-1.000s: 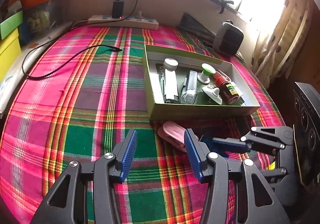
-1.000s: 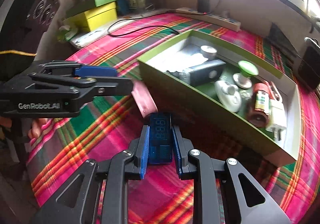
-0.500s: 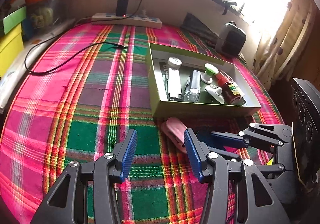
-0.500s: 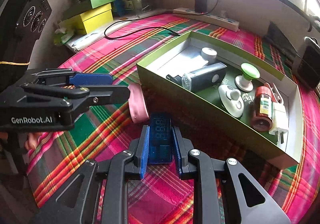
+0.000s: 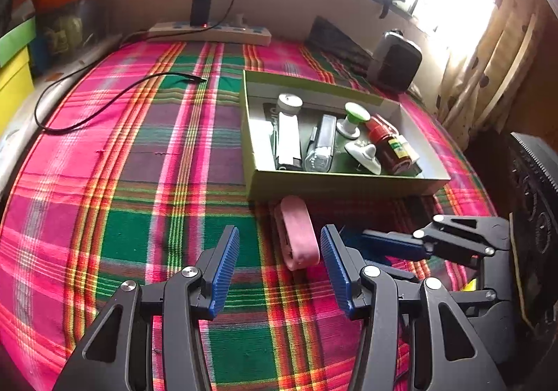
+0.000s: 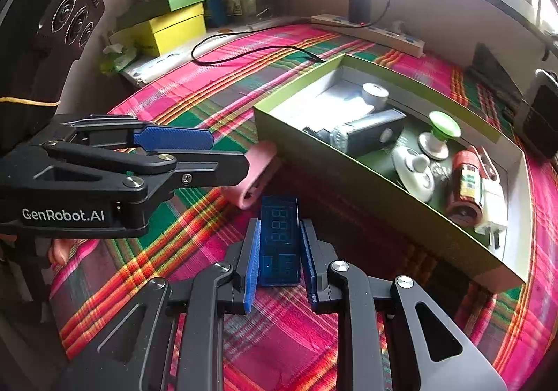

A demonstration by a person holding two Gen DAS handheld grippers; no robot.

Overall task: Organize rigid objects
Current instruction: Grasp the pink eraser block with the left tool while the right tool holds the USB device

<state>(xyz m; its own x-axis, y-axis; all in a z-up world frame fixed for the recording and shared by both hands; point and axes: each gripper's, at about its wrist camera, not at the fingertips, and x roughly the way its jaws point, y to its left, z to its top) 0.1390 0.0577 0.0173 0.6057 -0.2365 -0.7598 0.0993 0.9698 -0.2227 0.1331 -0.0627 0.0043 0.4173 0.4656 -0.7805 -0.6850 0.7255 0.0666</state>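
Observation:
A pink oblong case (image 5: 298, 234) lies on the plaid cloth just before the green box's front wall (image 5: 334, 183). My left gripper (image 5: 279, 248) is open, and its blue pads flank the near end of the case without touching it. In the right wrist view, the left gripper (image 6: 228, 153) hangs over the pink case (image 6: 258, 174). My right gripper (image 6: 280, 228) is shut on a blue digital meter (image 6: 280, 237), low over the cloth near the box's front wall (image 6: 348, 188). From the left wrist view the right gripper (image 5: 369, 251) sits just right of the case.
The box holds a white tube (image 5: 287, 140), a grey torch (image 5: 322, 145), two knobs, a brown bottle (image 5: 389, 147) and a white plug (image 6: 493, 206). A black cable (image 5: 104, 101) crosses the cloth. A power strip (image 5: 209, 33) and a dark speaker (image 5: 396, 61) stand at the back.
The pink case has swung to lie more lengthwise between the left fingers. The right gripper keeps the blue meter and has stayed in place.

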